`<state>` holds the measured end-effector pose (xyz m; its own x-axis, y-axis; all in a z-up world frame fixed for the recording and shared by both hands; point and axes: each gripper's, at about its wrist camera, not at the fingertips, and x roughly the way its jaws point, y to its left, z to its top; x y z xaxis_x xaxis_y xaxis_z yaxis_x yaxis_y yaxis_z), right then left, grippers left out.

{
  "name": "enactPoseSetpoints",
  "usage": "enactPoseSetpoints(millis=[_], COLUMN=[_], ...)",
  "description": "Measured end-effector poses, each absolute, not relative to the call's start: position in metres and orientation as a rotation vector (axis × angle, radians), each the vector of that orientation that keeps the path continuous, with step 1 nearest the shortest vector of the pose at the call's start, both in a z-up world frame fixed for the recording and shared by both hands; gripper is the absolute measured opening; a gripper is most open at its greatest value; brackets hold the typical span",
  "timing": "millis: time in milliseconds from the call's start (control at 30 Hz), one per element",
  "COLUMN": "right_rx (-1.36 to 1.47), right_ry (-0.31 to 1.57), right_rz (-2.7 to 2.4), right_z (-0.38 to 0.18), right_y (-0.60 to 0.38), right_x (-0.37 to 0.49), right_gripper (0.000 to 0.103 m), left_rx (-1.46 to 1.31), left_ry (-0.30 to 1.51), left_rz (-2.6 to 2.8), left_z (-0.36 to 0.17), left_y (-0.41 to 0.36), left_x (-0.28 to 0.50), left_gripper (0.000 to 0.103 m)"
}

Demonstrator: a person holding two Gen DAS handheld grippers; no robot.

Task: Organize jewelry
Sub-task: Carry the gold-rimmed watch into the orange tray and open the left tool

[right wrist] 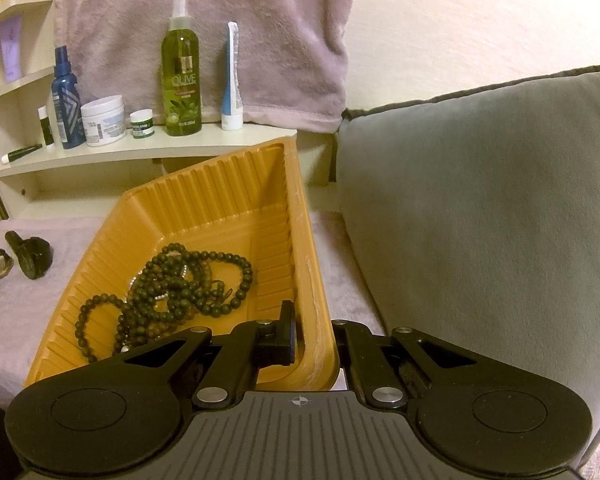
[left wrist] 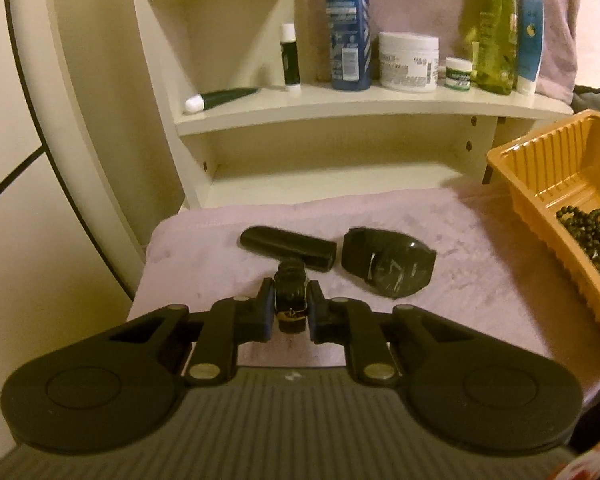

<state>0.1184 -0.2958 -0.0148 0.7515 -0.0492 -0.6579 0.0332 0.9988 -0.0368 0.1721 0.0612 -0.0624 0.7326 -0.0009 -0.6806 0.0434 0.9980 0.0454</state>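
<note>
The right gripper (right wrist: 314, 338) clamps the near right wall of an orange ribbed tray (right wrist: 220, 188), one finger inside and the other outside the rim, with the tray tilted up on a pale pink towel (right wrist: 8, 312). A tangle of dark beaded bracelets (right wrist: 172, 284) lies on the tray's floor. A grey cushion (right wrist: 480, 200) stands just to the right, a dark watch (right wrist: 30, 258) lies on the towel at far left, and behind, a cream shelf (right wrist: 140, 150) holds a green olive spray bottle (right wrist: 181, 76), a blue bottle (right wrist: 65, 100) and a white jar (right wrist: 103, 120).

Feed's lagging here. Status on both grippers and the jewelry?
Left gripper shut on small watch. Right gripper clamps tray wall; beads inside. Big watch and black case on towel. Path clear.
</note>
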Motion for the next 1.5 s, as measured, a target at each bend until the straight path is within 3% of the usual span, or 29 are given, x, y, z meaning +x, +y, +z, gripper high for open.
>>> enactPoseSetpoints(millis=[900,1500], right_rx=[-0.023,-0.005], right_ry=[0.709,0.71], right_rz=[-0.033,-0.031], right_z=[-0.01,-0.01], right_y=[-0.293,-0.295], right_x=[0.115,0.116], right_gripper=[0.005,0.005], left_rx=[0.067,0.052], left_ry=[0.689,0.646], left_rz=[-0.14,-0.438], left_z=[-0.01,0.019], left_y=[0.039,-0.059], left_x=[0.158,0.151], left_gripper=[0.014,0.014])
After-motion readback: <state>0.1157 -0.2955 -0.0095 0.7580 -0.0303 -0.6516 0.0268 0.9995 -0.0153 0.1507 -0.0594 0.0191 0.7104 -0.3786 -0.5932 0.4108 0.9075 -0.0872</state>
